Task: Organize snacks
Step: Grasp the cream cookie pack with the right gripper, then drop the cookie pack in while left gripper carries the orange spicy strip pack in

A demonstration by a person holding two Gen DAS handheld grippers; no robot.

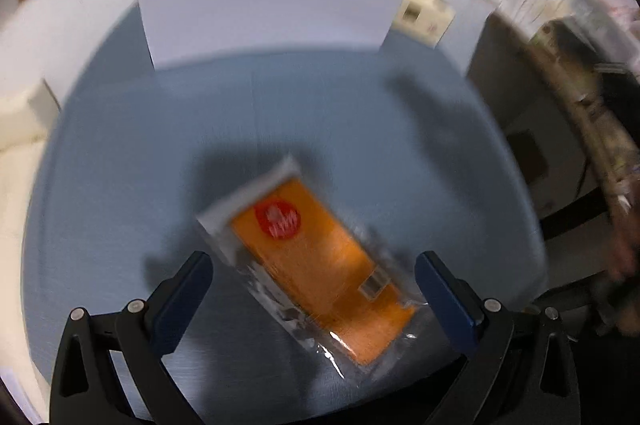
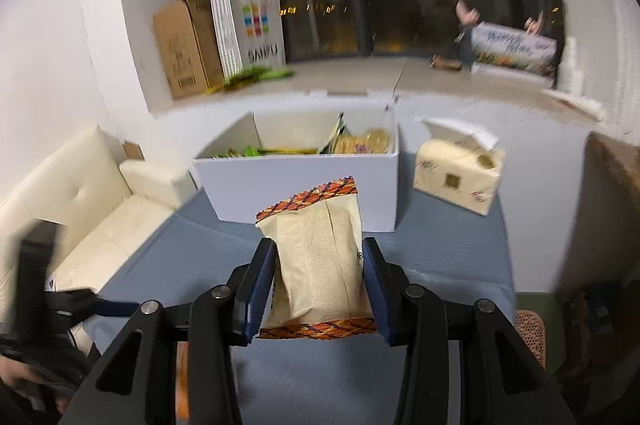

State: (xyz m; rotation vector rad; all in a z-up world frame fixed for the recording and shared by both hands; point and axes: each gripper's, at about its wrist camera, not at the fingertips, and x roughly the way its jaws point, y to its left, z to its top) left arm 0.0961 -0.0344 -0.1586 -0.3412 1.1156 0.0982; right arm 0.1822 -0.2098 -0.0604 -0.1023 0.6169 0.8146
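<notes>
Lying between spread left gripper [image 1: 314, 279] fingers, orange packet [image 1: 320, 273]

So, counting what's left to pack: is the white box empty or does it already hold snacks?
Not empty. The white box has packets showing above its rim, in the right wrist view.

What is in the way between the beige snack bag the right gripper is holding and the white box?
Nothing visible. The right gripper holds the beige snack bag just in front of the white box. Only the box's front wall stands ahead, and the open top already shows snacks inside.
</notes>
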